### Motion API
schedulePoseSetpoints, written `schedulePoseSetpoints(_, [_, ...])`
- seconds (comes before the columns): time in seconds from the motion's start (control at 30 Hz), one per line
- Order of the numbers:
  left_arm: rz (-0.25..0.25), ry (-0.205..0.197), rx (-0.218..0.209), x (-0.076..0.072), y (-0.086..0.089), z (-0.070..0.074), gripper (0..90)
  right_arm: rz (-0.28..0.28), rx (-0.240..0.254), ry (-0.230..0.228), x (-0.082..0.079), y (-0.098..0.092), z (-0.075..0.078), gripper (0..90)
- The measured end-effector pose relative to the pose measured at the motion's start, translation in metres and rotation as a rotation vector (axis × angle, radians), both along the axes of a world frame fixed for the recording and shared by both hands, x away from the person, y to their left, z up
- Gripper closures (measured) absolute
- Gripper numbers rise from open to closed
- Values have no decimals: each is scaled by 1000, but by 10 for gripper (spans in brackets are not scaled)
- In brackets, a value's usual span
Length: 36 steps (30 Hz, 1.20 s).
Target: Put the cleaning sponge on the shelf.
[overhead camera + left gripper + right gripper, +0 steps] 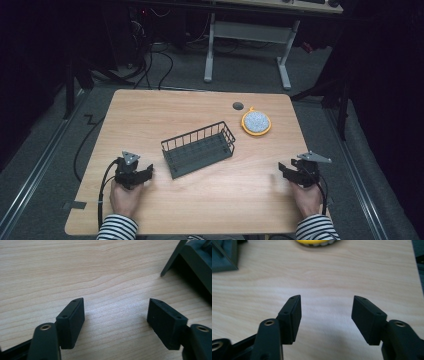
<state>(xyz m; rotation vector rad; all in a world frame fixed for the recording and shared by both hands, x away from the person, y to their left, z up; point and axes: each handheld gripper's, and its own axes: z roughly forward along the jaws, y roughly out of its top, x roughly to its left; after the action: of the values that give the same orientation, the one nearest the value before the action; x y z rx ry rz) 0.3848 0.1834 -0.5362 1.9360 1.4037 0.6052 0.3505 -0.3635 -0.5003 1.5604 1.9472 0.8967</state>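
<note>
A dark wire basket (199, 149) lies in the middle of the wooden table (165, 112), and its corner (195, 262) shows at the upper right of the left gripper view. Behind it to the right sits a round yellow-rimmed scrubber (256, 122), whose edge (317, 242) peeks in at the top of the right gripper view. My left gripper (145, 174) rests low near the front left, open, with bare wood between its pads (71, 321). My right gripper (284, 169) is held near the front right, also open and with nothing in it (327, 315).
A dark round hole (238, 105) marks the tabletop near its far edge. Beyond the table stands a white desk frame (250, 45) with cables on the grey floor. The table's right edge (415, 267) runs close to my right gripper.
</note>
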Motion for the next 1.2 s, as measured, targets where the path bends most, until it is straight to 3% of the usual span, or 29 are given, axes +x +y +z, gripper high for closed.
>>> schedulePoseSetpoints(0.27, [3,-2,2,0,-1,0,284,41,39,25,41,12,21,410])
schedulePoseSetpoints(0.33, [3,-2,1,0,-1,0,285,46,13,26,49,16,26,415])
schedulePoseSetpoints(0.4, [1,-2,1,0,-1,0,288,45,18,26,58,18,29,417])
schedulePoseSetpoints(0.7, [-4,-4,-2,0,-1,0,302,15,33,68,98,26,31,447])
schedulePoseSetpoints(0.8, [-4,-4,-2,0,-1,0,303,5,64,74,107,27,32,447])
schedulePoseSetpoints(1.13, [-8,-4,-2,0,-1,0,302,-30,58,121,138,33,32,438])
schedulePoseSetpoints(1.2, [-7,-3,-2,0,-1,0,301,-43,53,141,151,36,30,434])
